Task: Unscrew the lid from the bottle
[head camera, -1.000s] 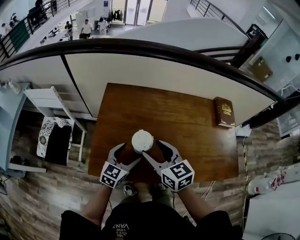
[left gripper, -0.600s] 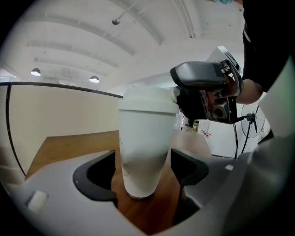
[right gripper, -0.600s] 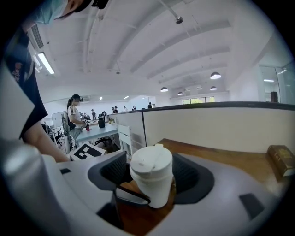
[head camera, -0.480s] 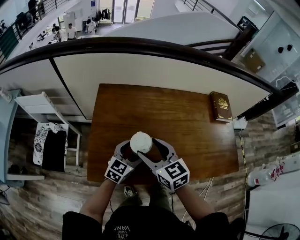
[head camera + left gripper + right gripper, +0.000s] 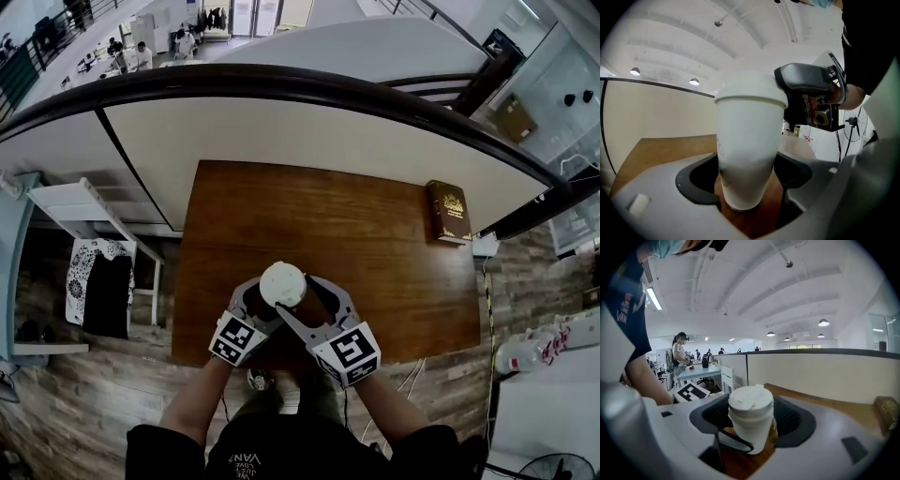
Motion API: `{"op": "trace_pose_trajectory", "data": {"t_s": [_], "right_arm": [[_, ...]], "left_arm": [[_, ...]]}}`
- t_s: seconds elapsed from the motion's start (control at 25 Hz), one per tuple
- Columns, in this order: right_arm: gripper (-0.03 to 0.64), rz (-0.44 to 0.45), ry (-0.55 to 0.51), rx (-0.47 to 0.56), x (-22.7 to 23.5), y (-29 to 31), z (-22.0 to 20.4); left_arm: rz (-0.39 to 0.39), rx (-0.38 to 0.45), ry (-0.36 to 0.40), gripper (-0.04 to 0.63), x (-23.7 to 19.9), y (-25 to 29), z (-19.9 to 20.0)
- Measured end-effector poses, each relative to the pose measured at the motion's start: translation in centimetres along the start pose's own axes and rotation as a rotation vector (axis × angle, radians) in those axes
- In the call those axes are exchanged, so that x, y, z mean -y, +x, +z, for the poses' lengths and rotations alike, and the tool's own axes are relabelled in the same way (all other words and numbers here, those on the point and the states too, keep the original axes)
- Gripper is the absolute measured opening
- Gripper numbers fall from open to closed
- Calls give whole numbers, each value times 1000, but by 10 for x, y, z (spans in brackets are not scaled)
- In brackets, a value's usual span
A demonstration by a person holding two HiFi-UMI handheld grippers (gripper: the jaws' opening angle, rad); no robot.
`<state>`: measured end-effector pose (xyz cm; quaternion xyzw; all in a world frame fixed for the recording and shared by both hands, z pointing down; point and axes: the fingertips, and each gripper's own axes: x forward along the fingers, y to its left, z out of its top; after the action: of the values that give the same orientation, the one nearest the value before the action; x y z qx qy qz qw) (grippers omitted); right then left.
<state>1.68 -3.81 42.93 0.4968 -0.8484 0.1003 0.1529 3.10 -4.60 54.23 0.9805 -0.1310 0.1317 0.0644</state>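
Note:
A white bottle (image 5: 282,284) with a white lid (image 5: 751,401) stands upright near the front edge of the brown table (image 5: 375,244). My left gripper (image 5: 261,306) is low on the bottle (image 5: 745,154); its jaws (image 5: 745,187) press on the body from both sides. My right gripper (image 5: 302,298) is up at lid height, and one of its dark fingers (image 5: 806,84) sits beside the lid. In the right gripper view the lid stands between the pads of that gripper (image 5: 752,420), with a little room on each side.
A brown book (image 5: 450,211) lies at the table's right edge. A curved white partition (image 5: 309,131) runs along the far side. A white chair (image 5: 89,202) stands left of the table. People work at desks far off (image 5: 682,352).
My left gripper has moved in from the left and closed round the bottle's body. The right gripper stays at the lid, almost where it was.

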Motion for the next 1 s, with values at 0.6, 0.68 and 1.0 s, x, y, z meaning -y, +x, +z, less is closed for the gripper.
{"op": "trace_pose_trajectory", "data": {"t_s": [0.6, 0.68, 1.0], "right_arm": [[278, 370, -137, 48, 0, -5, 4], [278, 445, -163, 46, 1, -5, 5], [278, 797, -261, 48, 4, -4, 9]], "left_arm": [[-11, 33, 40, 362, 2, -3, 1], [-10, 33, 40, 362, 3, -2, 1], [16, 38, 55, 361, 2, -1, 3]]}}
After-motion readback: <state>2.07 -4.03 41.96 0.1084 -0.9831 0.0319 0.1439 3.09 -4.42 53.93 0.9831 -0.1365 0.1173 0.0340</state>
